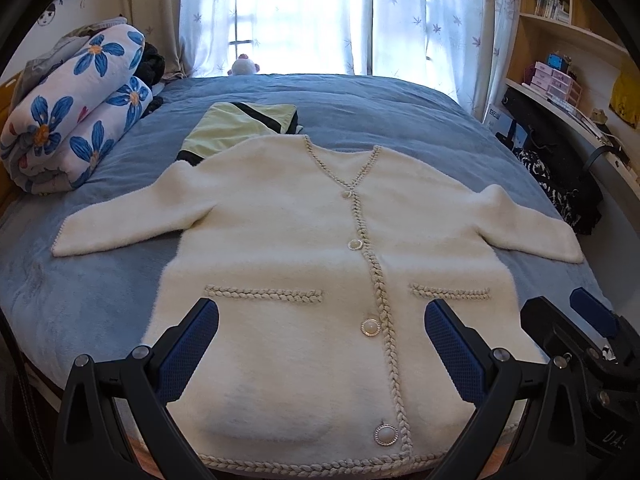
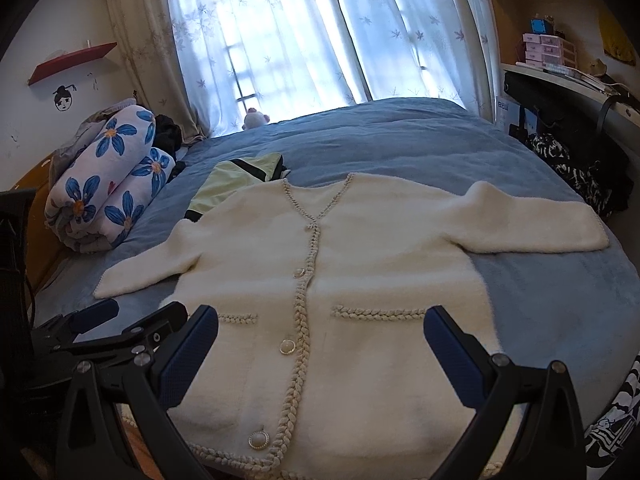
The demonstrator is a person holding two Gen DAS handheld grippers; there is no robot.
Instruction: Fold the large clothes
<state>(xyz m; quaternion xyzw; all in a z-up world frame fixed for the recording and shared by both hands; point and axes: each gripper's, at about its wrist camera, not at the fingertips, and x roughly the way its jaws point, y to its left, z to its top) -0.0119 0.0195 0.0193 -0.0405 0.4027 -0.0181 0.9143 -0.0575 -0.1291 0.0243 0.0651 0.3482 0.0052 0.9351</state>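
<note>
Both tools, left tool and right tool, hover wide and empty above the fluffy cream buttoned cardigan spread mid-frame on the blue bed, where pinching unevenly could bunch it.

A cream cardigan is lying flat and buttoned on the blue bed, both sleeves spreading outward. The right gripper is hovering over its lower half with its 2 blue-padded fingers standing wide apart, and the left gripper is showing at the left edge. A folded green garment is peeking out beyond the collar, near a rolled floral blanket.
</note>
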